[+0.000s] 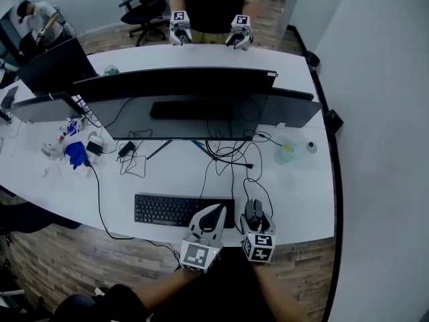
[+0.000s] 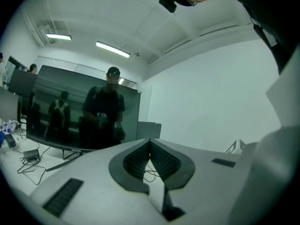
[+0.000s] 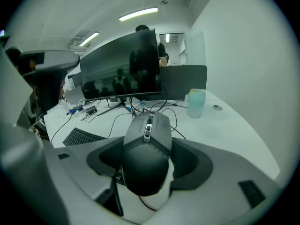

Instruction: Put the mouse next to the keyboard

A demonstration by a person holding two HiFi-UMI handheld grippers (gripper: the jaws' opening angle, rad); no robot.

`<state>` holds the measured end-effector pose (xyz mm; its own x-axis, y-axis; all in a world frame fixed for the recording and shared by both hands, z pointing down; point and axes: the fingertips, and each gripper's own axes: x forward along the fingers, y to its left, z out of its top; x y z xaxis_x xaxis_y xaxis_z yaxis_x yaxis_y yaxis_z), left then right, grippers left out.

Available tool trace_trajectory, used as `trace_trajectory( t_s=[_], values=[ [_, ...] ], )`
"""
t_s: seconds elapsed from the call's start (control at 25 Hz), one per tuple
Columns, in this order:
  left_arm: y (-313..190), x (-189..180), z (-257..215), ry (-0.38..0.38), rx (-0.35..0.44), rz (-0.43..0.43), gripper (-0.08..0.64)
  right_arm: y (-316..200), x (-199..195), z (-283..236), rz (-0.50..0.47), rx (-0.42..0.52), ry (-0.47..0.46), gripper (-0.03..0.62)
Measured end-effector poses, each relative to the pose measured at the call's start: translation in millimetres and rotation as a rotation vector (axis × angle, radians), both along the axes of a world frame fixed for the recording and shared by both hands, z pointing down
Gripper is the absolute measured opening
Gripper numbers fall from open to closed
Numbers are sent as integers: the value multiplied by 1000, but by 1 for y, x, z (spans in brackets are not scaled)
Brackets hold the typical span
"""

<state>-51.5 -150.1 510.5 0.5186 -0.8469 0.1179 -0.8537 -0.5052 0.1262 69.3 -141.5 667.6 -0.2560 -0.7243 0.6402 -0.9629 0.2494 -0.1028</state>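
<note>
A dark grey wired mouse (image 1: 253, 212) sits between the jaws of my right gripper (image 1: 255, 217), just right of the black keyboard (image 1: 175, 210) near the table's front edge. In the right gripper view the mouse (image 3: 147, 144) fills the gap between the ribbed pads, its cable trailing below, with the keyboard (image 3: 82, 136) to the left. I cannot tell if the mouse rests on the table. My left gripper (image 1: 218, 210) hovers over the keyboard's right end. In its own view the left gripper (image 2: 150, 145) has its jaws together at the tips, with nothing between them.
A wide dark monitor (image 1: 177, 106) stands behind the keyboard on the white table (image 1: 301, 193), with tangled black cables (image 1: 228, 156) under it. A pale bottle (image 1: 286, 153) stands at the right, small clutter (image 1: 74, 149) at the left. A person (image 1: 208, 5) stands across the table.
</note>
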Motion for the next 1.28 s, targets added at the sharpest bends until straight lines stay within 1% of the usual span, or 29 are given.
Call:
trace_trajectory(
  t_s=[0.12, 0.28, 0.36, 0.48, 0.6, 0.72, 0.88, 1.08, 1.28],
  values=[
    [-11, -1, 5, -21, -19, -12, 11, -5, 1, 23, -10, -54, -1, 310],
    [-27, 3, 3, 12, -59, -33, 11, -15, 2, 49, -19, -108, 6, 311],
    [-34, 6, 0, 15, -67, -41, 11, -19, 2, 60, -27, -125, 11, 311],
    [-38, 11, 6, 7, -72, -41, 11, -21, 0, 76, -40, -161, 19, 310],
    [-41, 12, 18, -16, -95, -56, 11, -23, 1, 95, -57, -197, 32, 310],
    [-45, 13, 23, -14, -116, -62, 11, -23, 0, 105, -68, -228, 39, 311],
    [-46, 15, 31, -30, -122, -52, 11, -21, -2, 118, -81, -246, 55, 311],
    [-44, 14, 31, 20, -128, -62, 11, -19, 1, 133, -87, -262, 73, 311],
    [-41, 14, 34, 19, -125, -62, 11, -17, -1, 133, -100, -258, 99, 311]
  ],
)
